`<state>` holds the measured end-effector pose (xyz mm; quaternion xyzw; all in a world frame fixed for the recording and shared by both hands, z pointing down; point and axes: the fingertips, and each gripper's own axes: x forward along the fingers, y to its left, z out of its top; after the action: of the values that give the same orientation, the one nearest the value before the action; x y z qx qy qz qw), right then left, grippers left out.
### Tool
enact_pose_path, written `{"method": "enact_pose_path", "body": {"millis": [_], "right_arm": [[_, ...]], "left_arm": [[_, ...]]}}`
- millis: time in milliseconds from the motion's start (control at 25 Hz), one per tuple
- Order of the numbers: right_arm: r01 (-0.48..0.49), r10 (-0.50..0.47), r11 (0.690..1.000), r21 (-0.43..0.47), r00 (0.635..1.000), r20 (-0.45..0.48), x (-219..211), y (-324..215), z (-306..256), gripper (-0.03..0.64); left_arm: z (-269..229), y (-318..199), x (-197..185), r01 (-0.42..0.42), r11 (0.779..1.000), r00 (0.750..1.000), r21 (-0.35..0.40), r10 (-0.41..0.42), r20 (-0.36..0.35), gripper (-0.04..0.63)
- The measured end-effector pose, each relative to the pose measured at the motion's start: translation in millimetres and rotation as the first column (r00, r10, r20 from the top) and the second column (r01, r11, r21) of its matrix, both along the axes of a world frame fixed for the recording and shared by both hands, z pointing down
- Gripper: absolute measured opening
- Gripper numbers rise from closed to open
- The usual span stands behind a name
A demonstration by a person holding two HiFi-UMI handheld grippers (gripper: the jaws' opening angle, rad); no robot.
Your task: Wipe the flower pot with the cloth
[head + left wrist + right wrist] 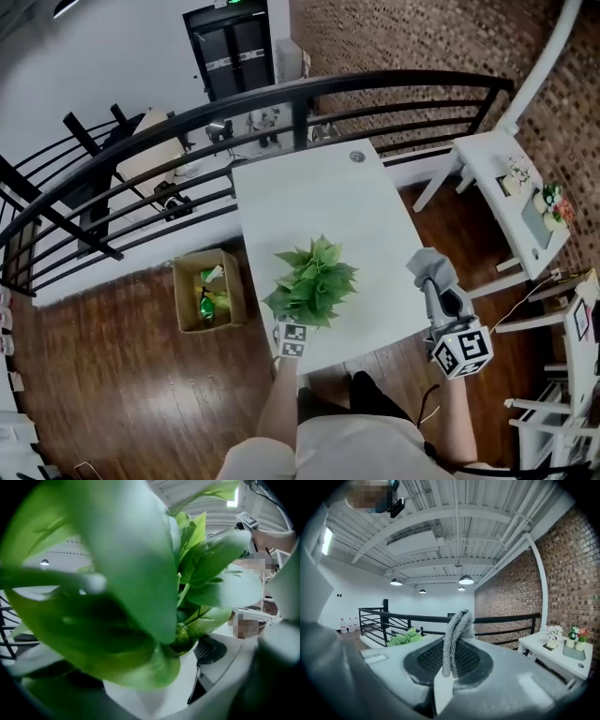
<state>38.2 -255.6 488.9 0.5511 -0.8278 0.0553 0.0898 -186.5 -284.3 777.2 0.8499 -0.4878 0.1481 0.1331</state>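
Forearms reach out from the person at the bottom of the head view, each ending in a gripper. The left gripper [292, 336] sits tucked under the leaves of the plant [314, 281] at the near edge of the white table [319, 197]. In its own view the white flower pot [154, 693] fills the space between the jaws and one dark padded jaw lies against the pot's wall, so the tool grips the pot; the other jaw is lost behind foliage. The pot holds the leafy green plant, whose leaves crowd that lens. The right gripper [441, 286] hangs off the table's right edge, apart from the pot; its jaws are pinched narrow on a grey knitted cloth [454, 639], which folds over above them. A cardboard box [183, 281] on the wooden floor left of the table holds green and yellow items too small to name; a white side table [492, 159] at the right carries small flowers.
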Motion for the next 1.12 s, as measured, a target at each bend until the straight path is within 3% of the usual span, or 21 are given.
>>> {"method": "enact_pose_path", "body": {"millis": [40,80,320,400,440,480,560,640,720,760,800,880,960,1040,1120], "right_arm": [[-0.013,0.013,1.000,-0.001,1.000,-0.007,5.0,1.8,0.3,0.019],[-0.025,0.025,1.000,-0.001,1.000,-0.011,9.9,3.2,0.5,0.020],[-0.034,0.034,0.999,0.003,0.999,-0.008,24.3,4.9,9.1,0.020],[0.058,-0.058,0.998,-0.035,0.998,-0.007,6.3,5.7,21.1,0.018],[0.159,-0.160,0.984,-0.078,0.987,-0.004,-11.0,9.0,30.6,0.019],[0.288,-0.289,0.948,-0.134,0.957,0.007,-31.3,16.2,42.0,0.020],[0.518,-0.517,0.822,-0.236,0.853,0.071,-68.2,36.7,60.7,0.020],[0.637,-0.603,0.722,-0.270,0.771,0.207,-93.3,49.5,61.6,0.020],[0.714,-0.634,0.656,-0.245,0.698,0.332,-114.8,54.4,48.9,0.020],[0.745,-0.662,0.626,-0.231,0.664,0.347,-125.4,56.2,43.1,0.020],[0.769,-0.700,0.601,-0.220,0.639,0.319,-135.8,57.3,39.2,0.019],[0.802,-0.785,0.561,-0.204,0.594,0.177,-155.7,57.2,33.8,0.020],[0.832,-0.836,0.518,-0.199,0.542,0.085,-172.3,57.4,23.7,0.020],[0.854,-0.857,0.487,-0.184,0.508,0.089,-181.1,61.1,9.3,0.020],[0.864,-0.859,0.478,-0.162,0.498,0.118,-181.8,63.1,-2.8,0.020]], "left_arm": [[-0.5,-2.4,1.5,-0.011,1.000,1.000,-0.008,0.011,0.000,0.565],[-0.9,-3.8,2.7,-0.015,1.000,1.000,-0.021,0.015,-0.012,0.552],[-10.8,0.7,16.0,-0.022,0.985,0.979,-0.169,-0.013,-0.203,0.535],[-19.2,6.1,20.6,-0.075,0.978,0.965,-0.197,0.022,-0.261,0.534],[-28.6,8.4,23.3,-0.110,0.973,0.948,-0.204,0.041,-0.317,0.534],[-40.9,10.8,26.9,-0.147,0.967,0.919,-0.207,0.056,-0.390,0.534],[-71.0,15.6,34.5,-0.220,0.954,0.835,-0.203,0.077,-0.544,0.534],[-104.1,19.9,35.8,-0.274,0.945,0.765,-0.179,0.101,-0.636,0.532],[-137.8,24.3,29.2,-0.304,0.942,0.727,-0.145,0.131,-0.674,0.531],[-154.5,27.3,25.1,-0.316,0.940,0.707,-0.127,0.145,-0.692,0.531],[-170.8,30.9,21.6,-0.330,0.938,0.686,-0.108,0.160,-0.710,0.531],[-202.8,38.8,17.4,-0.358,0.932,0.653,-0.065,0.200,-0.730,0.531],[-232.5,47.3,17.4,-0.379,0.925,0.644,-0.027,0.243,-0.726,0.531],[-252.5,56.9,20.6,-0.394,0.919,0.642,0.000,0.275,-0.716,0.531],[-265.3,64.0,21.7,-0.403,0.914,0.631,0.031,0.303,-0.715,0.531]]}}
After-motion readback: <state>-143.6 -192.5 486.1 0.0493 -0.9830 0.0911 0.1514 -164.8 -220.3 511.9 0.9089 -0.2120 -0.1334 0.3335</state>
